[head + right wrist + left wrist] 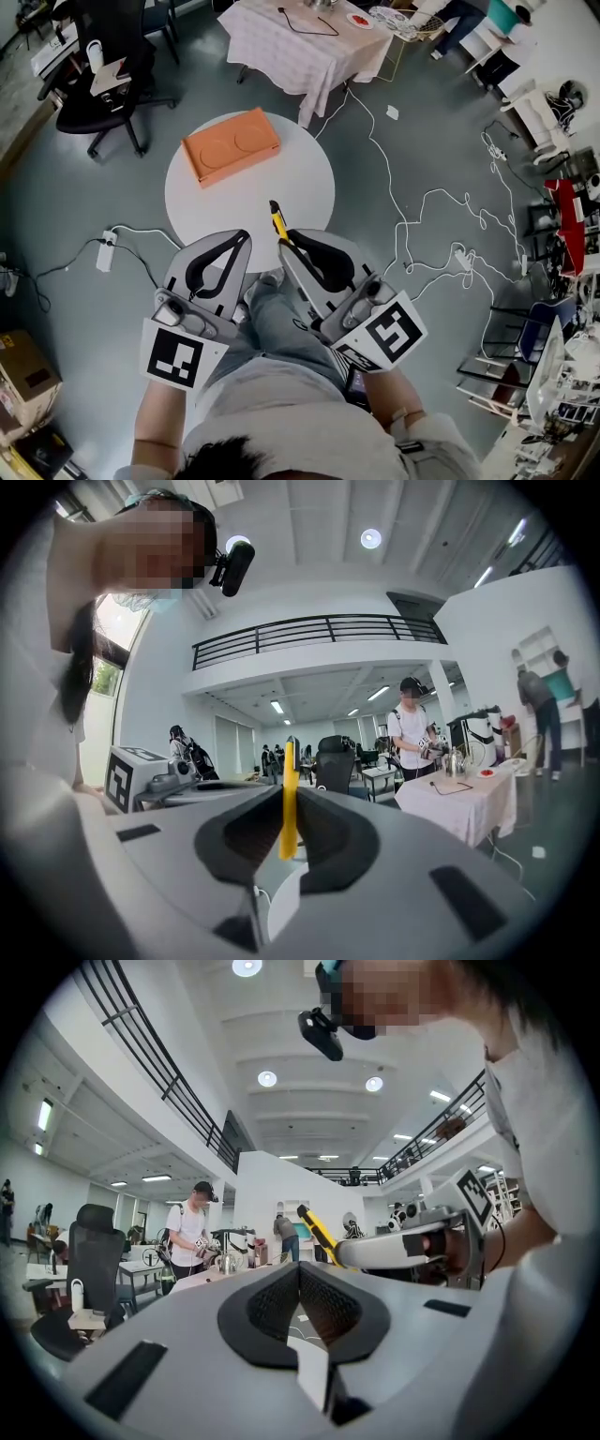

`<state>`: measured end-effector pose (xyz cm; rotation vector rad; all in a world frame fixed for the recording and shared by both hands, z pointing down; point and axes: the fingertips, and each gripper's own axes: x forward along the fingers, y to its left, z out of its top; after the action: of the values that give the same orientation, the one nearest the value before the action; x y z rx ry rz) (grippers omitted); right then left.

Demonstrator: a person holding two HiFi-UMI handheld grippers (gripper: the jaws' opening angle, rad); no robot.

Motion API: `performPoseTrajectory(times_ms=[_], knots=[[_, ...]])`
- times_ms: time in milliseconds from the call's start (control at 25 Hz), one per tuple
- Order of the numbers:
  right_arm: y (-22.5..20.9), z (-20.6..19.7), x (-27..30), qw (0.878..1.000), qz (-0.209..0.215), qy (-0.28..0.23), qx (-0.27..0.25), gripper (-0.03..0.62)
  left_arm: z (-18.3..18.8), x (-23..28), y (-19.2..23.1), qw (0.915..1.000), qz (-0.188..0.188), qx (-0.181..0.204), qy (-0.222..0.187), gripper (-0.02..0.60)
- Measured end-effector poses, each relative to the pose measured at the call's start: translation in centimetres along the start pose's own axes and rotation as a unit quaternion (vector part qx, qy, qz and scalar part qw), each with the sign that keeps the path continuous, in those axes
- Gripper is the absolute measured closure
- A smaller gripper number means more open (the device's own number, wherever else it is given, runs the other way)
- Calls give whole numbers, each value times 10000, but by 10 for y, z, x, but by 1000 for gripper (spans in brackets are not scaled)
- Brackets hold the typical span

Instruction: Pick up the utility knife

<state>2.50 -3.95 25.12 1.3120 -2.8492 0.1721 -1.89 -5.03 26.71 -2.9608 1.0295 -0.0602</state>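
The utility knife (277,221) is yellow and black, and it sticks out forward from the tips of my right gripper (284,243), which is shut on it. It hangs over the near edge of the round white table (302,176). In the right gripper view the knife (289,761) stands upright between the dark pads (333,841). My left gripper (246,235) is held just to the left, shut with nothing in it. In the left gripper view the knife (317,1226) and the right gripper (375,1249) show beyond the left gripper (300,1266).
An orange box (231,144) lies at the far left of the table. A cloth-covered table (300,52) stands beyond it, and a black office chair (103,89) at far left. White cables (412,216) and a power strip (106,251) lie on the floor. A person stands in the background (191,1230).
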Motion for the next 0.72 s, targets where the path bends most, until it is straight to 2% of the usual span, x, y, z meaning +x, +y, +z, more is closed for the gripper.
performPoseTrajectory(times_ms=[280,720], knots=[[10,6,-4,9999,4,-90,-85,542,5,-10,-10,10000,-41,66,-32,571],[23,10,-1,9995,154,-168,-202,542,9,-22,-6,9999,103,59,-100,572]])
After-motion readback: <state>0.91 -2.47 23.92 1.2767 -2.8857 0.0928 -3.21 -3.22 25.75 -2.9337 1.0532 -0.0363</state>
